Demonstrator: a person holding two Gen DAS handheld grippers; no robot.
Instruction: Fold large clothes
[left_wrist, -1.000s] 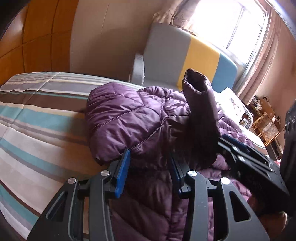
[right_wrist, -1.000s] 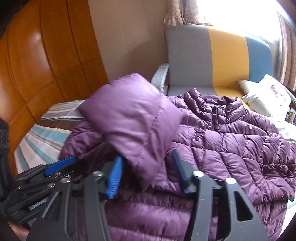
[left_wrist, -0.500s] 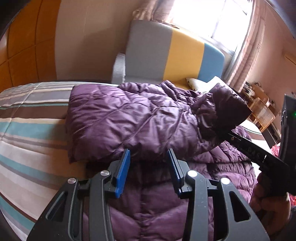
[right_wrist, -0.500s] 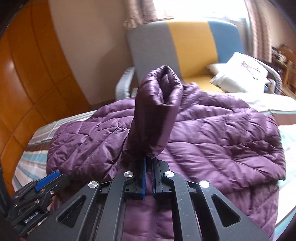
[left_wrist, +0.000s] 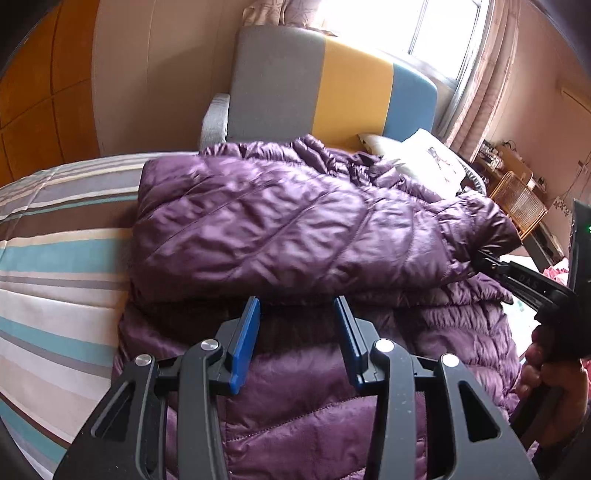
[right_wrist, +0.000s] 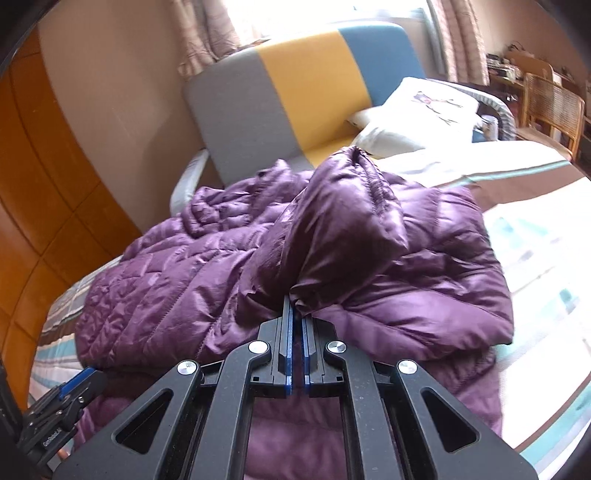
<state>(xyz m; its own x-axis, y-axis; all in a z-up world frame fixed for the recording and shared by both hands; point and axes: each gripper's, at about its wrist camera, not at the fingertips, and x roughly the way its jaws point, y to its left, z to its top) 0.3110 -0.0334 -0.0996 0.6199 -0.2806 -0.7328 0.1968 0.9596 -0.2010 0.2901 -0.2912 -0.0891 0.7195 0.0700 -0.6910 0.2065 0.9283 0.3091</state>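
Note:
A purple quilted puffer jacket (left_wrist: 288, 229) lies on the striped bed, with one sleeve laid across its body from left to right. My left gripper (left_wrist: 297, 314) is open and empty, just in front of the folded sleeve's near edge. My right gripper (right_wrist: 297, 314) is shut on the cuff end of that sleeve (right_wrist: 343, 229) and holds it over the jacket's right side. The right gripper also shows in the left wrist view (left_wrist: 517, 273) at the sleeve's end. The left gripper shows at the lower left of the right wrist view (right_wrist: 74, 384).
The striped quilt (left_wrist: 55, 266) covers the bed. Behind it stands a grey, yellow and blue armchair (left_wrist: 332, 88) with a white pillow (right_wrist: 417, 114). A wooden headboard (right_wrist: 37, 192) is at the left. A wicker chair (right_wrist: 550, 107) stands at the far right.
My right gripper closed on the sleeve cuff and carried it across the jacket to the right, laying the sleeve flat. My left gripper stayed open near the jacket's near edge.

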